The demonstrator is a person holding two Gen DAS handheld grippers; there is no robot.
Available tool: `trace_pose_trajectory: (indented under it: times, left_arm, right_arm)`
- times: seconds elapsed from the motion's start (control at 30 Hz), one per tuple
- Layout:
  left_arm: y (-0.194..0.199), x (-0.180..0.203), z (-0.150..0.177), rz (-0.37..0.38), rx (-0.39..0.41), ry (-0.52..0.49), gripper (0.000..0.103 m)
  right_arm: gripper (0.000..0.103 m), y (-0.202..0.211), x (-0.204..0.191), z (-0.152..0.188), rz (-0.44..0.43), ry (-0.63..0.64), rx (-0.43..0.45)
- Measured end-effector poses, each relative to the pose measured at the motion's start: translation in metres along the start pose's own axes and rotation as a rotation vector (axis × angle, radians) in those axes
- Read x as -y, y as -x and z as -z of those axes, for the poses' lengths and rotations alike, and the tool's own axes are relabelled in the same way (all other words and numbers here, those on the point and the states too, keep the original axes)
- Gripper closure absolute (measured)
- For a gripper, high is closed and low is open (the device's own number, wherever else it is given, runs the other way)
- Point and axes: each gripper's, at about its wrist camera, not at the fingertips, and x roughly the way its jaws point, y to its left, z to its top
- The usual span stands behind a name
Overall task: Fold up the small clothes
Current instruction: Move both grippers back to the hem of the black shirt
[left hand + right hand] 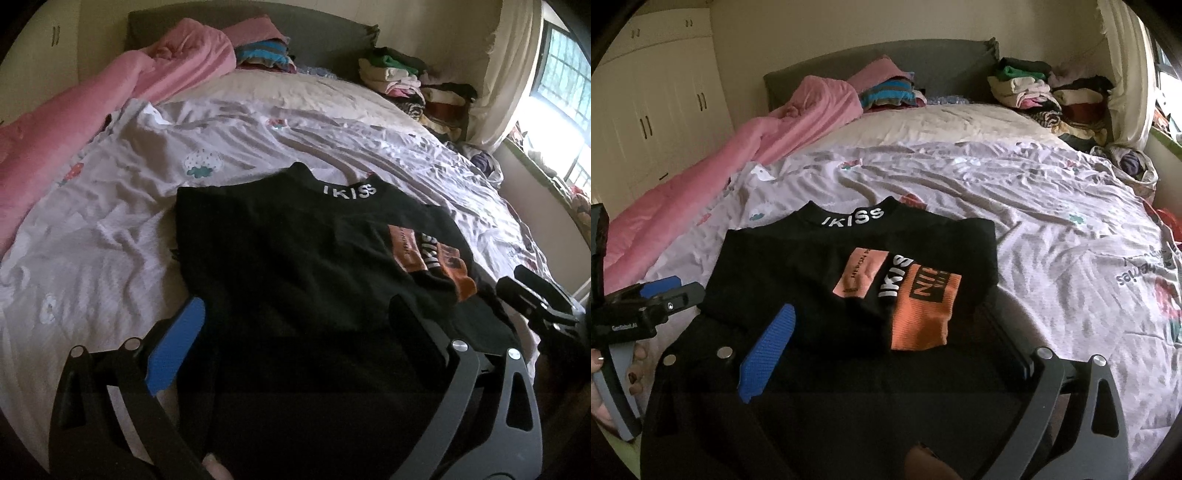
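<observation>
left wrist: black top (295, 251) on bed (110, 240)

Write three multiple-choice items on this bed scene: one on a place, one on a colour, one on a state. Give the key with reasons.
1. Where does the black top lie?
A. On the wrinkled bedsheet
B. On the pile of clothes by the headboard
C. Hung on the wardrobe

2. What colour is the sleeve patch folded onto the top's front?
A. Green
B. Orange
C. Yellow

3. How do the jaws of the right gripper stand?
A. Shut on the collar
B. Shut on the pink blanket
C. Open, one on each side of the top's lower part

Key:
1 A, the top is spread flat on the sheet, collar toward the headboard.
2 B, the right wrist view shows an orange panel with black lettering.
3 C, a blue pad and the opposite finger are wide apart.
</observation>
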Motion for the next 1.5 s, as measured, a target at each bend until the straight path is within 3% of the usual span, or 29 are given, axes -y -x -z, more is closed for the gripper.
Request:
trace_pose_trajectory:
  times: [0.87,1.5]
  left_arm:
    - [0.057,0.023,0.029,-0.025,0.043,-0.047,0.010]
    - [0.077,0.015,0.062,-0.057,-0.006,-0.043,0.010]
  right_arm:
    - [0.005,0.059,0.005,0.009,-0.001,0.025,0.064]
    - [0.005,0.087,0.022,0.043,0.032,0.039,0.011]
